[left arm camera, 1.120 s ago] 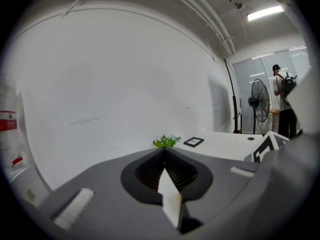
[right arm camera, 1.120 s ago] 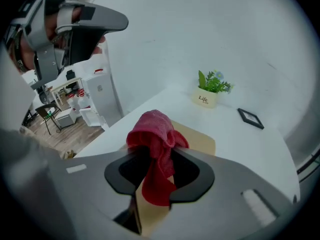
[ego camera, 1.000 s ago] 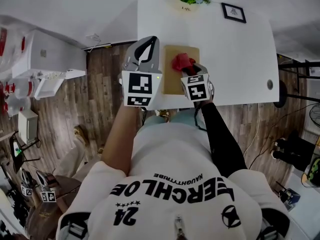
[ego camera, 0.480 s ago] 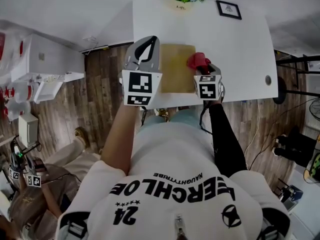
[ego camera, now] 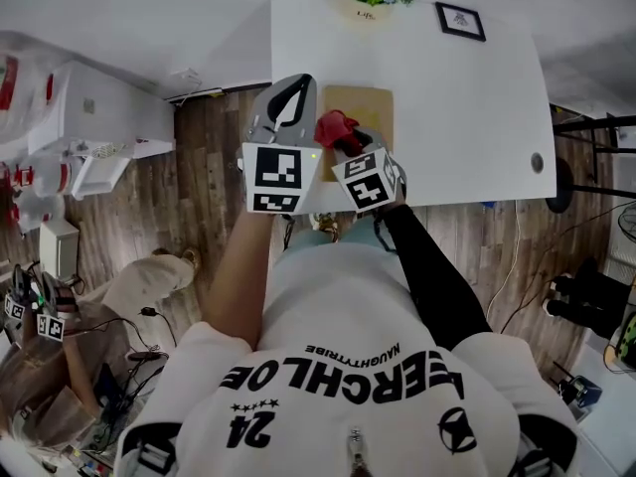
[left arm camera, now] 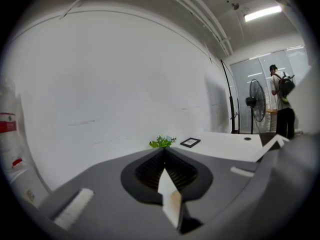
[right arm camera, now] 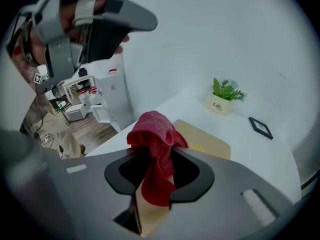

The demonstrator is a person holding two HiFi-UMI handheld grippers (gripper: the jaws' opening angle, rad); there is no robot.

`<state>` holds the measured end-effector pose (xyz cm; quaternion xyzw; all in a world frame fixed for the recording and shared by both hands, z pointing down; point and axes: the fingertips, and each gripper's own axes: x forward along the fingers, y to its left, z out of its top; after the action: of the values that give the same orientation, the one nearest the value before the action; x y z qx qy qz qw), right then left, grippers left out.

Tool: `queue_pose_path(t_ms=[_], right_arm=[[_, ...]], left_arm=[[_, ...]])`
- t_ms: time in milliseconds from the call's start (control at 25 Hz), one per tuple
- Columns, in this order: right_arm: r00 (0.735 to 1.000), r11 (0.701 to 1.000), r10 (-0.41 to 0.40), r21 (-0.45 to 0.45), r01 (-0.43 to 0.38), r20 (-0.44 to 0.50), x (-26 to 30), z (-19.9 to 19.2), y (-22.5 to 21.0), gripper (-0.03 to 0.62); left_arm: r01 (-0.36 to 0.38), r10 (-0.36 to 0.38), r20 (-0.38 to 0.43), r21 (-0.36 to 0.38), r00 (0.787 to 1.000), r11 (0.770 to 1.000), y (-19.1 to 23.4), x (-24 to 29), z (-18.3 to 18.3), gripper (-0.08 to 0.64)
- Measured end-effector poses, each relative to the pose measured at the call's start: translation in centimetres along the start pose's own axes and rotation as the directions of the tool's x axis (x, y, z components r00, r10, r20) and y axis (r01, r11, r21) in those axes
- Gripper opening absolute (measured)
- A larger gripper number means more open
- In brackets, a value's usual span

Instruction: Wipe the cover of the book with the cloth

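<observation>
White table (ego camera: 467, 117) fills upper centre of head view, with tan book (ego camera: 372, 107) lying flat near its left edge. Right gripper (right arm camera: 159, 154) clamps red cloth (ego camera: 335, 127) over book's left side. Left gripper (left arm camera: 163, 156) is closed on nothing, beside table edge. Wipe looks mid-pass; cover's right part probably still to do.

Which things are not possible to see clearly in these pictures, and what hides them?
Head view: near edge of the book, hidden under the right gripper and the cloth.
Right gripper view: whether the cloth touches the book; the cloth itself covers the contact.
Head view: the image in the frame, too small.
Left gripper view: the book, hidden below the body of the left gripper.
</observation>
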<state>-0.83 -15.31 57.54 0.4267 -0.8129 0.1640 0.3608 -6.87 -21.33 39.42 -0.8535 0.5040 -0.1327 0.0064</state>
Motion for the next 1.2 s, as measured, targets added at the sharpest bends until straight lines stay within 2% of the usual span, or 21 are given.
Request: queue_pose_path(t_ms=[80, 200, 440, 600, 720, 840, 1000, 1080, 1200], right_arm=[[1.0, 0.999, -0.006, -0.04, 0.005, -0.023, 0.7, -0.7, 0.8, 0.107], [0.999, 0.997, -0.033, -0.076, 0.03, -0.037, 0.5, -1.4, -0.2, 0.107], [0.996, 0.998, -0.058, 0.036, 0.06, -0.065, -1.8, -3.5, -4.7, 0.107], [0.992, 0.992, -0.106, 0.066, 0.111, -0.074, -3.7, -5.8, -7.9, 0.107], [0.986, 0.983, -0.136, 0.108, 0.146, -0.096, -4.8, -7.3, -10.1, 0.109], [0.982, 0.981, -0.15, 0.107, 0.162, -0.114, -5.5, -7.9, -11.2, 0.109], [0.991, 0.986, -0.136, 0.098, 0.136, -0.006, -6.5, -5.9, -11.5, 0.109], [0.993, 0.992, -0.105, 0.082, 0.1, 0.056, -6.7, -4.4, -10.6, 0.109], [0.994, 0.998, -0.035, 0.055, 0.029, 0.101, -6.3, -2.6, -8.3, 0.108]], left_arm=[[-0.006, 0.006, -0.003, 0.003, 1.0, 1.0, 0.1, -0.3, -0.2, 0.057], [-0.019, 0.019, -0.007, 0.006, 1.0, 1.0, 0.3, -0.5, -0.3, 0.057], [-0.031, 0.031, -0.022, 0.011, 0.999, 0.999, -0.2, -0.4, 0.1, 0.057], [-0.033, 0.033, -0.029, 0.024, 0.999, 0.999, -2.1, -0.7, 0.4, 0.057], [-0.05, 0.05, -0.037, 0.0, 0.998, 0.999, -3.1, -1.1, 0.3, 0.057], [-0.066, 0.066, -0.043, -0.017, 0.997, 0.998, -3.7, -1.5, 0.7, 0.057], [-0.093, 0.092, -0.035, -0.011, 0.995, 0.996, -4.8, -2.2, 1.4, 0.057], [-0.115, 0.115, -0.032, -0.018, 0.993, 0.993, -4.9, -2.7, 1.3, 0.057], [-0.138, 0.137, -0.032, -0.023, 0.99, 0.99, -5.3, -3.5, 0.9, 0.057]])
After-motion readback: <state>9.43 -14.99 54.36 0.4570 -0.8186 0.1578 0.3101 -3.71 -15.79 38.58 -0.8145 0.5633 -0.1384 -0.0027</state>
